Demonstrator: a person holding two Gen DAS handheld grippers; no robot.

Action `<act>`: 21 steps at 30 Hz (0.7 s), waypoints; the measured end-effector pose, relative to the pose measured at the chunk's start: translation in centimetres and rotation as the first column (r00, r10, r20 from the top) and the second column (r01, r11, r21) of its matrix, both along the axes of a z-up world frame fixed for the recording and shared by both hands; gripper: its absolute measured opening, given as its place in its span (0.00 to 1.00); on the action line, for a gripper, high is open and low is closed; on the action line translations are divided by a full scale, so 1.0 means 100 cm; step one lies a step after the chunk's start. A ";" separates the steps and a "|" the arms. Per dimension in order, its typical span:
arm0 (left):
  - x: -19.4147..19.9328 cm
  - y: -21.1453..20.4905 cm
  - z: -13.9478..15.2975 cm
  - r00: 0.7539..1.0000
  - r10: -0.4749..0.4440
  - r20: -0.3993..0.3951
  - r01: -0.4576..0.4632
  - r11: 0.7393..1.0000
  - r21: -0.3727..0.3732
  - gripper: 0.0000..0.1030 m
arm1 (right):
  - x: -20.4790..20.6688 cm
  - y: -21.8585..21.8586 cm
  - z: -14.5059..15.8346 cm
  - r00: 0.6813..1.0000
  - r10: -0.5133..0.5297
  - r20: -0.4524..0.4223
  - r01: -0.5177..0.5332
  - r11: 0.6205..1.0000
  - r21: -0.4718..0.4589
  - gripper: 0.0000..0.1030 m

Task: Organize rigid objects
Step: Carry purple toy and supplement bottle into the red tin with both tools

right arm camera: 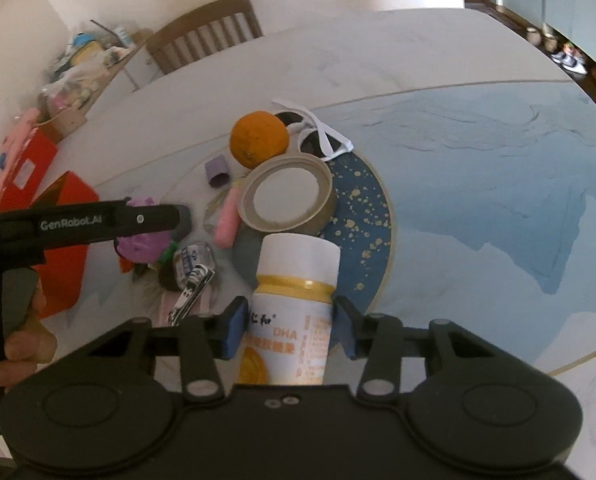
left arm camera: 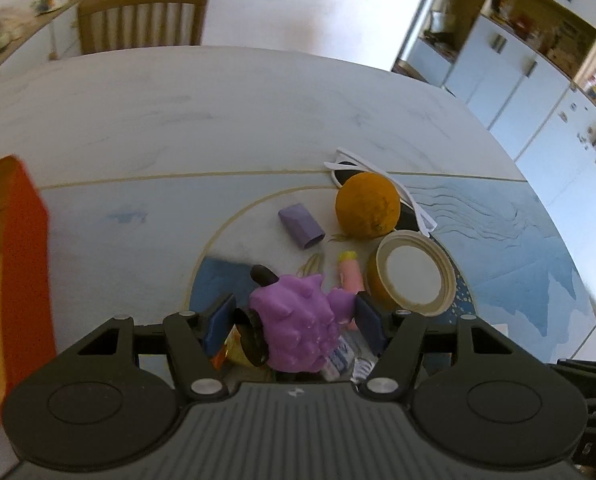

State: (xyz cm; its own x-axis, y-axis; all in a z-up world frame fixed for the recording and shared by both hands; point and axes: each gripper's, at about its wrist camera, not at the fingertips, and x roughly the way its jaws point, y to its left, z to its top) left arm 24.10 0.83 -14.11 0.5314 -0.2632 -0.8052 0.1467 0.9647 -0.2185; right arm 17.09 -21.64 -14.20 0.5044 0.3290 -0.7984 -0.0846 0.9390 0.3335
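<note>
My left gripper is shut on a purple spiky toy, held above the table clutter; the toy also shows in the right wrist view under the left gripper's arm. My right gripper is shut on a white supplement bottle with an orange label. On the table lie an orange, white sunglasses, a purple tube, a pink figure and a tan jar with a wide lid.
A red open box stands at the left; it also shows in the right wrist view. A nail clipper and a small packet lie near the toy. A wooden chair is behind the round table.
</note>
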 end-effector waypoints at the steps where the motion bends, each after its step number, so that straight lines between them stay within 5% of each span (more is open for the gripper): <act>1: -0.004 0.001 0.001 1.000 0.014 -0.001 -0.014 1.000 0.000 0.63 | -0.002 -0.002 0.002 1.000 0.014 0.009 -0.014 1.000 -0.001 0.44; 21: -0.078 0.054 0.064 0.945 0.313 0.099 -0.316 0.949 0.014 0.63 | -0.001 0.007 0.065 0.942 0.306 0.139 -0.318 0.945 0.072 0.43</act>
State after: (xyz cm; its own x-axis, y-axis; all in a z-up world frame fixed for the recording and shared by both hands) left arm 16.30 6.27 -7.74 0.6573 -0.0477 -0.7521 -0.1464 0.9709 -0.1896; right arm 16.96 -20.93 -7.67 0.4579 0.5546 -0.6948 -0.4148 0.8246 0.3848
